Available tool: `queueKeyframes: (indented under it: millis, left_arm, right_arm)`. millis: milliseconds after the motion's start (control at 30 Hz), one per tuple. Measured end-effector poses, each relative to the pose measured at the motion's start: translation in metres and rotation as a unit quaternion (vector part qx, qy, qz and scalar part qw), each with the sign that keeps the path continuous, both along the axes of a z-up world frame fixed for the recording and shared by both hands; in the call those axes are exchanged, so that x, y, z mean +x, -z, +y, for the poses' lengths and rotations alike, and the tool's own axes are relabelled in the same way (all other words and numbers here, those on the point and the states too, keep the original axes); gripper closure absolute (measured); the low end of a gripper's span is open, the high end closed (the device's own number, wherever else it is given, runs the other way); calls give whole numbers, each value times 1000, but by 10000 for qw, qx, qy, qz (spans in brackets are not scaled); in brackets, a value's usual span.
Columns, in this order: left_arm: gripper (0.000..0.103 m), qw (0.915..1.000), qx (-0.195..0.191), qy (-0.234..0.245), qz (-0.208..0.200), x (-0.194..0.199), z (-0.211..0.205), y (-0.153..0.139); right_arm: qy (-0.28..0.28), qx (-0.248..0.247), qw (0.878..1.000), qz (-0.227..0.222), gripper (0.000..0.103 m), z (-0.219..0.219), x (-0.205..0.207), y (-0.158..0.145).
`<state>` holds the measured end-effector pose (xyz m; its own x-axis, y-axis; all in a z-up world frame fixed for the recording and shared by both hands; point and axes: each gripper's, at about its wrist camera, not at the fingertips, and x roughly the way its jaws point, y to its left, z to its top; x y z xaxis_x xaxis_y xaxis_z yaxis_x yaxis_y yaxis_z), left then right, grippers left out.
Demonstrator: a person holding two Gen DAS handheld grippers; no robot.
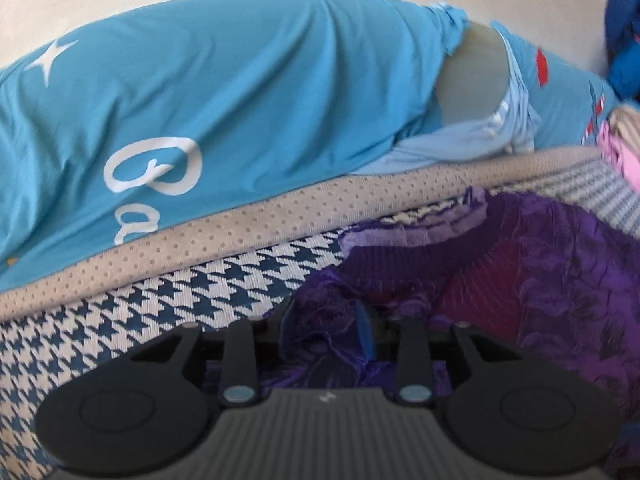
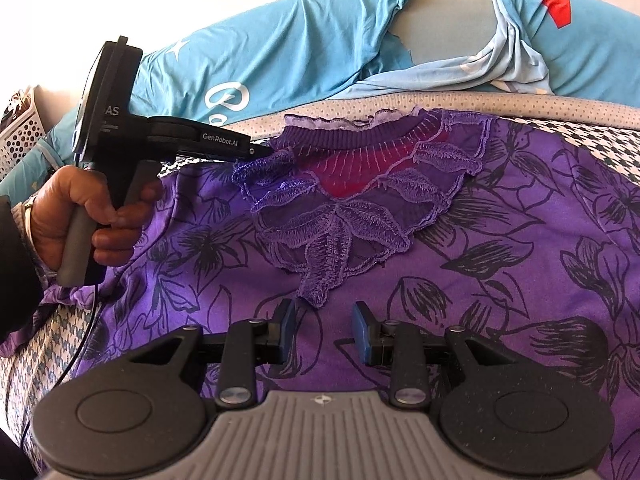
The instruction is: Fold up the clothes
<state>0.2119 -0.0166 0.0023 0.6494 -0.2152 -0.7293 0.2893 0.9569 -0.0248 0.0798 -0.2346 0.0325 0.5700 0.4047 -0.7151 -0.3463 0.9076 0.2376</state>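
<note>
Nearest in the right wrist view, the right gripper (image 2: 322,330) hovers just above a purple floral blouse (image 2: 460,240), its two blue pads (image 2: 362,332) standing apart with only flat fabric showing between them and nothing clamped. The blouse lies spread front-up across a houndstooth-patterned surface (image 2: 600,136), its neckline pointing away from the camera. Below the ribbed collar (image 2: 376,132) sits an embroidered lace panel (image 2: 340,216) shaped like leaves, with a patch of red lining (image 2: 344,168) showing inside the neck opening.

Farther left, a hand (image 2: 88,216) grips the grey handle of the left gripper (image 2: 262,153), whose tip meets the blouse at the left edge of the lace, beside the collar. In the left wrist view, purple fabric is bunched up between the left gripper's (image 1: 328,332) fingers and hides one of them; a single blue pad (image 1: 366,336) shows. Its jaws are slightly parted around the cloth, and whether the pads are pressing on it cannot be told.

Beyond the blouse runs a beige dotted band (image 2: 520,102). Behind it lies a turquoise shirt (image 2: 280,52) with white script lettering, a white star and a red patch (image 2: 556,8), crumpled over pale blue cloth (image 2: 460,70). At far left stands a white perforated basket (image 2: 20,132).
</note>
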Motion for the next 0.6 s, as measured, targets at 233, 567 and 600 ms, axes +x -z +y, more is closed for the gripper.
queueKeyframes:
  millis: [233,567,600]
  left_arm:
    - [83,9987,477,-84,-166,-2,-14,6]
    - [96,9757,1770,-1058,-742,19,-29,24]
    - [96,9748,1761,-1134,-768,24,-26,27]
  right_arm:
    - [4,-30,10000,-2,72,2,0,1]
    - [41,-10,10000,7,72,2,1,1]
    - [49,-10,10000,5,72,1,2,0]
